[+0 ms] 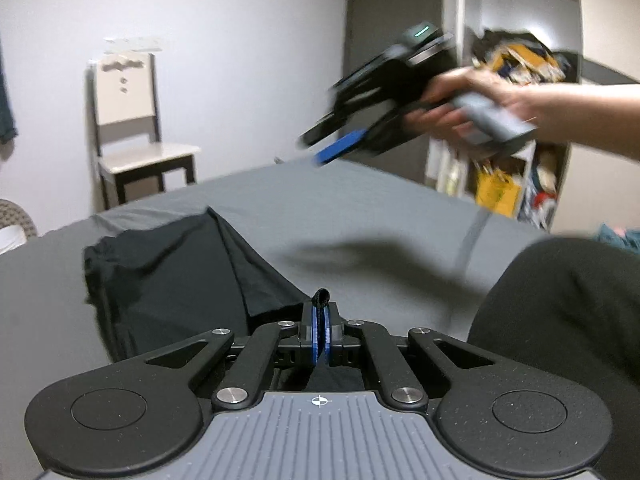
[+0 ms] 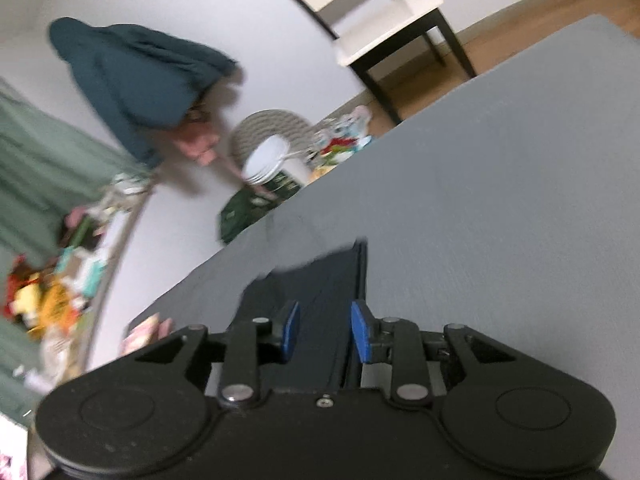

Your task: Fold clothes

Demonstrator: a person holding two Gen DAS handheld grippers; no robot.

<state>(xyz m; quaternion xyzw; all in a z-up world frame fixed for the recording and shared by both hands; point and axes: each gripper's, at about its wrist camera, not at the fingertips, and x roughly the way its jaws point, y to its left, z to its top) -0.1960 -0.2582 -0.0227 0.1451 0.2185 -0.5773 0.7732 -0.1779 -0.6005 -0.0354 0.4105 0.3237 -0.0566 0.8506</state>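
Observation:
A black garment (image 1: 168,276) lies partly folded on the grey bed sheet (image 1: 360,208), with a flap turned over along a diagonal edge. My left gripper (image 1: 320,312) is low at the garment's near edge and shut on a small loop of its black fabric, which pokes up between the blue pads. A hand holds my right gripper (image 1: 320,148), blurred, in the air above the bed's far side. In the right wrist view this gripper (image 2: 326,330) stands open, its blue pads (image 2: 362,332) apart with nothing pinched; the dark garment (image 2: 320,280) lies on the sheet (image 2: 480,200) beyond them.
A white-seated chair (image 1: 132,120) stands past the bed's far edge. A cluttered shelf (image 1: 512,176) is at the right, and a person's dark-clad leg (image 1: 568,320) rests on the bed's near right. A teal garment (image 2: 136,76) hangs on the wall above floor clutter (image 2: 272,160).

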